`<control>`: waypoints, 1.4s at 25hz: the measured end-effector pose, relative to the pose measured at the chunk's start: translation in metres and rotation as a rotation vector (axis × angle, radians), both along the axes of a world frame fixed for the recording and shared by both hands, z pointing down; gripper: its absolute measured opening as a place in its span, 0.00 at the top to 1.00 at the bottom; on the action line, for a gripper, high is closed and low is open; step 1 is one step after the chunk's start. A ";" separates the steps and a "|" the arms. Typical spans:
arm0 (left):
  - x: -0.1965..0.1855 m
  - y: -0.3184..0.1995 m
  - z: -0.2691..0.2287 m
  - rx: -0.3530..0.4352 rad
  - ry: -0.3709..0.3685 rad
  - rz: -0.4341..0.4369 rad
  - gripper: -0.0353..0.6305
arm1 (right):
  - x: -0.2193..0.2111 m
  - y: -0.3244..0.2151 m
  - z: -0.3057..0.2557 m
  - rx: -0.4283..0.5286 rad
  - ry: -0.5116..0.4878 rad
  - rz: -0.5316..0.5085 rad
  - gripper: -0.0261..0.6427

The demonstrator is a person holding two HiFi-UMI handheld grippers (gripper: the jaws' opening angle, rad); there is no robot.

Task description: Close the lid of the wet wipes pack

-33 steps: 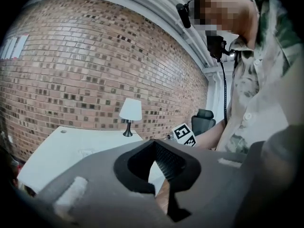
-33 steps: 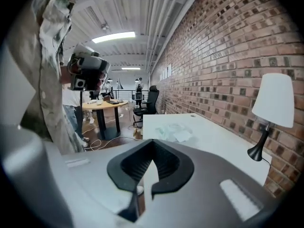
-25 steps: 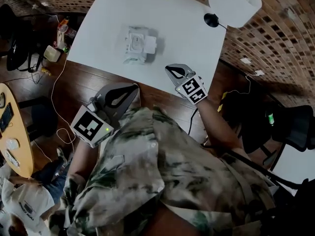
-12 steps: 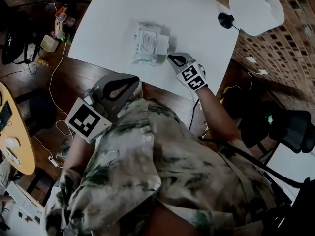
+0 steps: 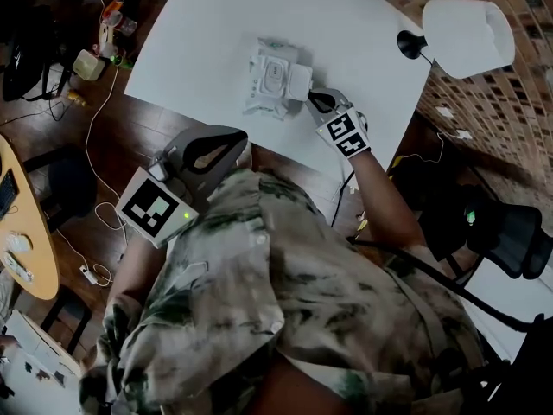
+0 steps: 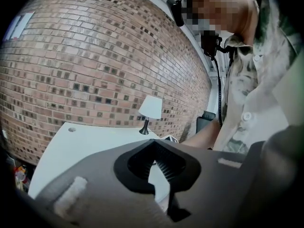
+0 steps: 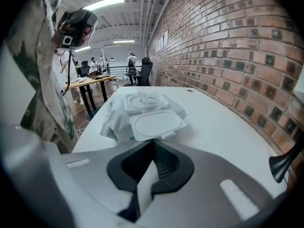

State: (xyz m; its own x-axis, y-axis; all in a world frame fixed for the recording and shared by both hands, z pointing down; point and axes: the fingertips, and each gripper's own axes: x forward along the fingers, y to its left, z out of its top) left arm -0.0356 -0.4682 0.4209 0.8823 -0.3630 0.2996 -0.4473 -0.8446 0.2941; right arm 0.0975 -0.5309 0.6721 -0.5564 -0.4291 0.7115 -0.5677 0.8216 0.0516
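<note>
The wet wipes pack (image 5: 266, 80) lies on the white table (image 5: 199, 33), at about 12 o'clock from the person's chest in the head view. It is a soft white pouch with a crumpled wrapper and a rigid oval frame on its top face. Its lid (image 5: 300, 82) is flipped fully open and lies flat off the pack's 3 o'clock side, its inner face up. In the right gripper view the lid (image 7: 156, 123) is the nearest part of the pack (image 7: 124, 112), straight ahead at 12 o'clock. Behind it the oval recess (image 7: 148, 99) stands uncovered, with a small pale patch carrying dark marks at its middle.

The right tool (image 5: 312, 95) points at the lid from about 4 o'clock, its tip just beside the lid's free edge. Whether it touches the edge is hard to tell from either view. The right tool's (image 7: 153, 142) jaws are together, with nothing between them. One second ago this tool was well apart from the pack, near the table's edge. Half a second ago it was beside the lid, and now it has come right up to it.

The left tool (image 5: 240, 142) hangs off the table's edge at about 7 o'clock from the pack, well apart from it, much as before. The left tool's (image 6: 153, 141) jaws are also together and hold nothing. A white lamp (image 5: 467, 26) stands at the table's 2 o'clock corner.
</note>
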 end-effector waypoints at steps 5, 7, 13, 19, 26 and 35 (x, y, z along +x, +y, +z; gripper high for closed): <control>-0.006 -0.003 0.001 0.003 0.014 -0.005 0.95 | -0.009 -0.005 -0.021 0.045 -0.037 -0.009 0.95; -0.008 -0.005 0.002 0.000 0.015 -0.011 0.95 | -0.016 -0.009 -0.032 0.065 -0.049 -0.031 0.95; -0.015 -0.008 0.004 -0.002 0.030 -0.031 0.95 | -0.041 -0.024 -0.046 0.081 -0.058 -0.090 0.95; -0.033 -0.014 0.006 -0.007 0.044 -0.073 0.95 | -0.062 -0.030 -0.041 0.064 -0.029 -0.144 0.95; -0.053 -0.019 0.013 -0.031 0.065 -0.108 0.95 | -0.068 -0.032 -0.033 0.031 0.081 -0.201 0.95; -0.078 -0.021 0.023 -0.047 0.087 -0.159 0.95 | -0.069 -0.028 -0.021 -0.012 0.305 -0.326 0.97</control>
State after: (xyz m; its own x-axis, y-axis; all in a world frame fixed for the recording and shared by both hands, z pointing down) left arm -0.1135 -0.4889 0.4439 0.8381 -0.4877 0.2444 -0.5455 -0.7493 0.3754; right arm 0.0284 -0.5591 0.6506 -0.4256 -0.2565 0.8678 -0.2388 0.9568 0.1656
